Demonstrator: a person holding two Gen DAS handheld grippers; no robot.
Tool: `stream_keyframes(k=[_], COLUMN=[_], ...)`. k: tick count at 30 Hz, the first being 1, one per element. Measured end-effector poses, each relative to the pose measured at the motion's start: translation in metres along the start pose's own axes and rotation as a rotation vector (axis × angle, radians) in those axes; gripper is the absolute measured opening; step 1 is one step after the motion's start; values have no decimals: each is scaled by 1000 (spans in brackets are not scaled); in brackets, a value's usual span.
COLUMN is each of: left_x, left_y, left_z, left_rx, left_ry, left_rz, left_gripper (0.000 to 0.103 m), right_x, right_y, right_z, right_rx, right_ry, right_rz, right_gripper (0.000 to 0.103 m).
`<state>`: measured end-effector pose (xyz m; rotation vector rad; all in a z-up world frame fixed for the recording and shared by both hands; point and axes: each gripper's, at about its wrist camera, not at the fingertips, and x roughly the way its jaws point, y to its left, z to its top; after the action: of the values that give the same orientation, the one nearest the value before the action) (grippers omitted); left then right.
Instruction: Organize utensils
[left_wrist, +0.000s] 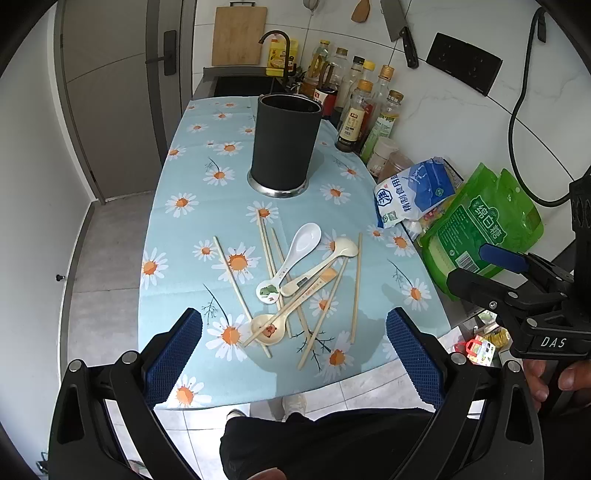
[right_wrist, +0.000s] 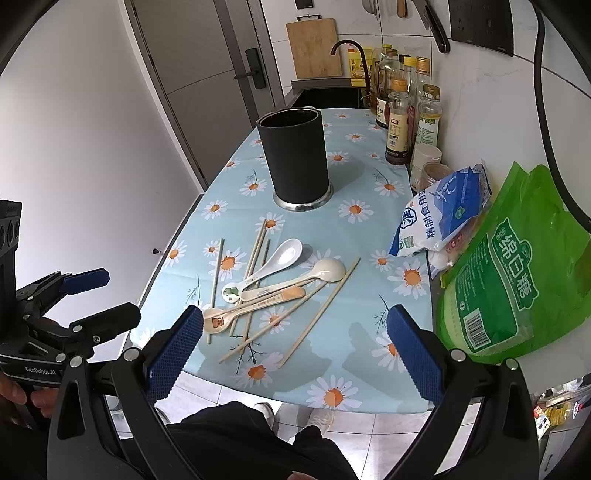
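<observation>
In the left wrist view, you are holding the left gripper (left_wrist: 293, 354) above the near edge of the daisy-print tablecloth (left_wrist: 177, 236), its blue-padded jaws spread wide with nothing between them. Beyond the fingertips, the chopsticks (left_wrist: 356, 288) and three spoons are lying in a loose tangle: a white spoon (left_wrist: 299, 247) with a green figure on its handle, a cream spoon (left_wrist: 332, 258) just right of it, and a bear-print spoon (left_wrist: 269, 328) nearest you, crossed by sticks. The black utensil holder (left_wrist: 286, 144) is standing upright farther back, apart from the pile. The right gripper (left_wrist: 495, 269) is showing at the right edge, its jaws parted and empty.

In the right wrist view, you are keeping the right gripper (right_wrist: 295, 350) wide open too, gripping nothing, over the near end of the table. The same pile is sitting ahead of the left fingertip, and the holder (right_wrist: 295, 158) is standing behind it. A blue salt bag (right_wrist: 439, 218) and a green sugar bag (right_wrist: 509, 280) are leaning at the right.
</observation>
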<state>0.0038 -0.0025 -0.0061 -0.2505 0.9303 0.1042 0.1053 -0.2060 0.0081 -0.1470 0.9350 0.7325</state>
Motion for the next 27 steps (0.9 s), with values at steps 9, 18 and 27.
stream_keyframes(k=[9,18,27], left_x=[6,8,14], left_y=[0,0,-1], left_z=[6,11,14], left_rx=[-39,-51,-96], left_ry=[13,16,33], left_rz=[-20,-31,-12], left_gripper=[97,96,96], right_x=[4,9,17], right_y=[-8,-15,-21], right_z=[2,3,5], right_rx=[18,18,22], right_ry=[11,21,53], right_rz=[-2,8,34], right_gripper=[99,99,99])
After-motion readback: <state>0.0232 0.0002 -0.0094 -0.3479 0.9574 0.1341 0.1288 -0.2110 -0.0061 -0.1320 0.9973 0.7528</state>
